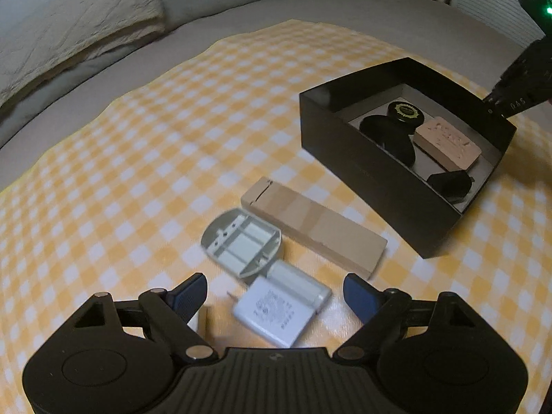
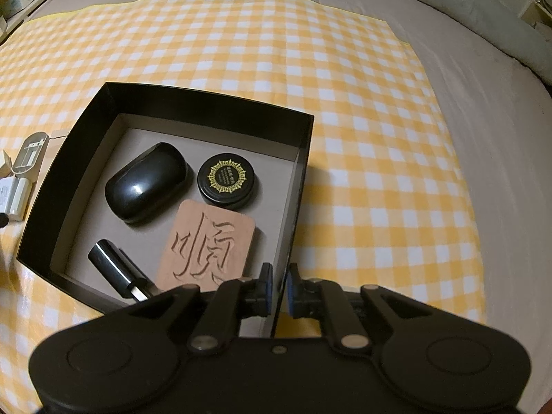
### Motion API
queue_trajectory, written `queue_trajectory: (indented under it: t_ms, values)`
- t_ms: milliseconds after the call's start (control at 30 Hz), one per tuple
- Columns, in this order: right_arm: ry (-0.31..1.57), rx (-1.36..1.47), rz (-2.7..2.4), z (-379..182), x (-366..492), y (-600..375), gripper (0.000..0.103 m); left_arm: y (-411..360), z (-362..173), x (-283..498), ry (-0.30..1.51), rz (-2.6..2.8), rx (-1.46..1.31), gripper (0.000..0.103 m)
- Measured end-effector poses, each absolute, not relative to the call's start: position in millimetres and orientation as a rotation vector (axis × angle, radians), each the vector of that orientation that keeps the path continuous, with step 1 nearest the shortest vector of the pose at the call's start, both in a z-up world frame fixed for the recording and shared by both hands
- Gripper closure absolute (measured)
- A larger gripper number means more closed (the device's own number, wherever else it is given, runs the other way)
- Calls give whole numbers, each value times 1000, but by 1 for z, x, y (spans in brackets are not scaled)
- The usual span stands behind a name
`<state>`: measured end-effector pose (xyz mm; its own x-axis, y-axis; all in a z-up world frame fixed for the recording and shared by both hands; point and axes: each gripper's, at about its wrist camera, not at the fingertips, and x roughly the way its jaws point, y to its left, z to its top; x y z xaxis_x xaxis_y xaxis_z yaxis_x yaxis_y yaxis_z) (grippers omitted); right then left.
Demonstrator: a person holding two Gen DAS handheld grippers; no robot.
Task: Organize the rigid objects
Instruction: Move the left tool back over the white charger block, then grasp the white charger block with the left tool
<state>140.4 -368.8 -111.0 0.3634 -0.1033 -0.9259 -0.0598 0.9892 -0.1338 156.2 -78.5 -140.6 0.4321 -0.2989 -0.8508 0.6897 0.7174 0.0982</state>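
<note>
The left tongs [image 1: 276,296] hang spread wide over a white charger [image 1: 281,310], pads clear of it, beside a grey plastic shell [image 1: 241,241] and a long tan box [image 1: 314,227] on the checked cloth [image 1: 138,158]. The right tongs [image 2: 278,286] pinch the wall of the black box [image 2: 293,186], which holds a carved wooden block [image 2: 207,245].

One black box [image 2: 303,145] holds four things: one glossy black oval case [image 2: 146,183], one round black tin [image 2: 227,181] (gold pattern on its lid), one carved wooden block [image 2: 207,248] and one black tube [image 2: 114,269]. Outside it, lower middle of the left view: one white charger [image 1: 279,310], one grey plastic shell [image 1: 241,241], one long tan carton [image 1: 317,231].
</note>
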Motion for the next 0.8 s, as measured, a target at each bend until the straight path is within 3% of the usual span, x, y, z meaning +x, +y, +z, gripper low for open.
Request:
queue_trajectory:
  t_ms: [600, 800]
  values:
    - [1193, -171, -13, -110, 138, -368, 95, -79, -149, 154, 1048, -739, 450, 18]
    - [1194, -180, -5, -109, 137, -368, 95, -72, -146, 143, 1096, -682, 459, 42]
